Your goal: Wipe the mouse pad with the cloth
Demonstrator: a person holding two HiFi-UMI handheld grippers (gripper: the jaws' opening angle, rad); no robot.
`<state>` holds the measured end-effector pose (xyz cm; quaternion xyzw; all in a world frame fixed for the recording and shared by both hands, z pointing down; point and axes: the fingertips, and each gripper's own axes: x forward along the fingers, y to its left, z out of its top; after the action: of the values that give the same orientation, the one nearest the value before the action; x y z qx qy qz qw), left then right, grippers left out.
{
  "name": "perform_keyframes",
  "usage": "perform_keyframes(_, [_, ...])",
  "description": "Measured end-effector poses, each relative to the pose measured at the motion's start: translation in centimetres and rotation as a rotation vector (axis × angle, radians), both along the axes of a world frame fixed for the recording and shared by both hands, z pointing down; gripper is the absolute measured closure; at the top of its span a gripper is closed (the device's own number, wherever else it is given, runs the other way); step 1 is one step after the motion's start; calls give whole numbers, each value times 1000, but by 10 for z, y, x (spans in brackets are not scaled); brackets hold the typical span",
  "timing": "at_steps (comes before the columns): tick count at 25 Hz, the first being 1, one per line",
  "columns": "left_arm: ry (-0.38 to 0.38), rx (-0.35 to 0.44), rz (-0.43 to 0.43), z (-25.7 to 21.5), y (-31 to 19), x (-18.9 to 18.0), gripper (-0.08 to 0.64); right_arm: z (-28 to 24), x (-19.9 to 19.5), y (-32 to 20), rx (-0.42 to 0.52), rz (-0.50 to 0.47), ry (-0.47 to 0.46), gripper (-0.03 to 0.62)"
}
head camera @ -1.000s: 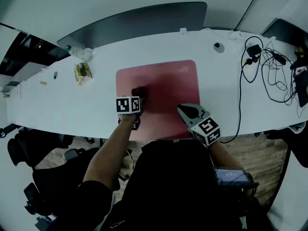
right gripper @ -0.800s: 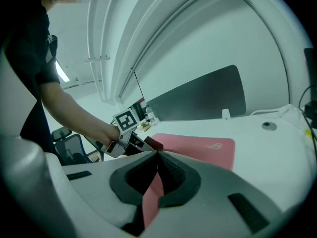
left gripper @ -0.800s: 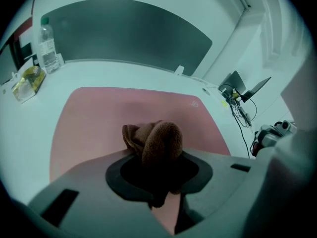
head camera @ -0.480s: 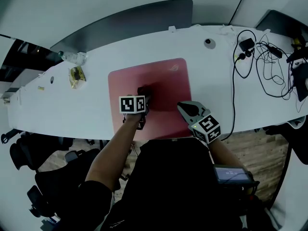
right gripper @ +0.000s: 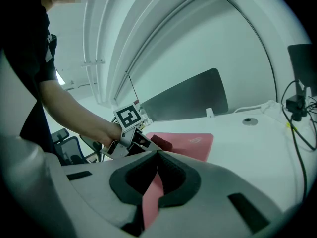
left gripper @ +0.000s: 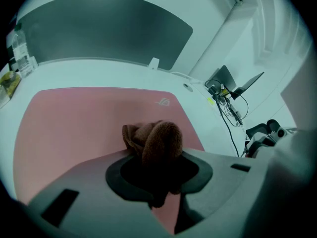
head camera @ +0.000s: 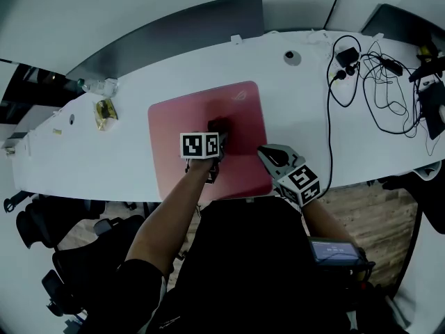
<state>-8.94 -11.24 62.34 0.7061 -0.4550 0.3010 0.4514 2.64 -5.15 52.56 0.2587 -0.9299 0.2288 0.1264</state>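
I see a long white table point(head camera: 299, 110) with a dark grey partition panel point(head camera: 181, 33) standing along its far edge. On my right a tangle of black cables point(head camera: 379, 75) sprawls over the tabletop, running from a small black plug point(head camera: 348, 54), and a round grommet point(head camera: 293, 58) sits near it. At the far left lie a small yellowish wrapped item point(head camera: 104, 113) and a piece of clear plastic point(head camera: 101, 85), close together. Below the table's near edge I make out dark office chairs point(head camera: 69, 256) at the left and wooden flooring point(head camera: 365, 211) at the right. A second dark panel point(head camera: 400, 23) shows in the top right corner.
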Motion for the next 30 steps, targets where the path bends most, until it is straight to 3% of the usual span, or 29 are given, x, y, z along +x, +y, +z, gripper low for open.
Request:
perform_keyframes(24, [103,-15,123,2,-16,109,446,10,50,5,-35,101,-2,566])
perform_keyframes(30, [170,-36,176,1,-6,141,445,9,57,3,-38,115,-15,568])
